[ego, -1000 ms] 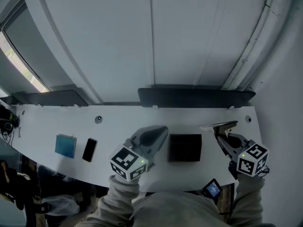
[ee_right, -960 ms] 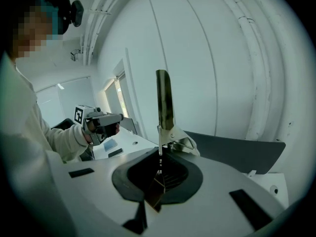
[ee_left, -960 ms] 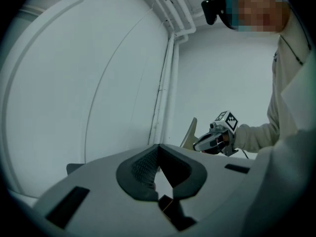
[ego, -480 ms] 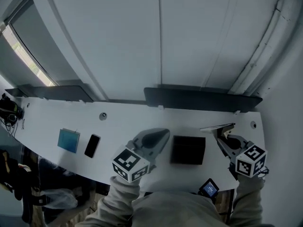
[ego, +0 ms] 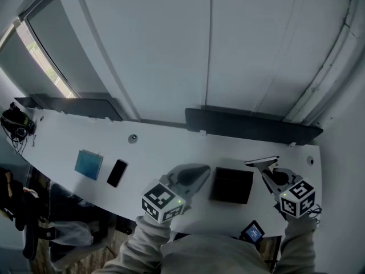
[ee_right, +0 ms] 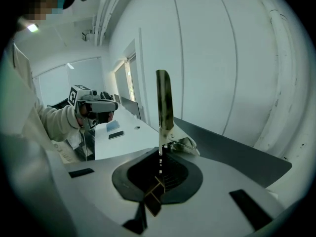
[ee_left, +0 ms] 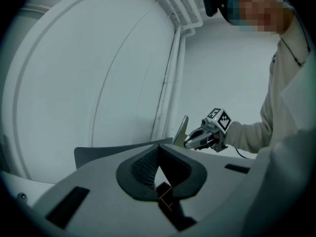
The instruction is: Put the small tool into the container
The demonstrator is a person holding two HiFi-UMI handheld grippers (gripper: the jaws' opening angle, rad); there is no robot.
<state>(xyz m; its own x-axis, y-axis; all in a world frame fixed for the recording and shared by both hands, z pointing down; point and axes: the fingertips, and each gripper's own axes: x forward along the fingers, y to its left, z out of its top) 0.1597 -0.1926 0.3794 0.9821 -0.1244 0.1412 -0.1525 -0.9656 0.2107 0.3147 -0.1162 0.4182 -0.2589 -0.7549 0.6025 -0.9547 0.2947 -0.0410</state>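
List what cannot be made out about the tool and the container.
- Container interior: head view, too dark to tell contents.
- Small tool, lower end: right gripper view, covered by the jaws of the right gripper.
- Container: outside both gripper views.

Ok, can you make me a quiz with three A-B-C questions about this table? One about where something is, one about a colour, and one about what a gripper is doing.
1. Where is the container?
A. on the table, between the two grippers
B. on the floor
C. on a shelf

2. What colour is the square thing beside the phone?
A. red
B. blue
C. yellow

3. What is the right gripper doing?
A. open, empty
B. shut on the small tool
C. shut on a cup

Answers:
1. A, it sits between the left gripper and the right one.
2. B, it looks blue.
3. B, the blade sticks up from its closed jaws.
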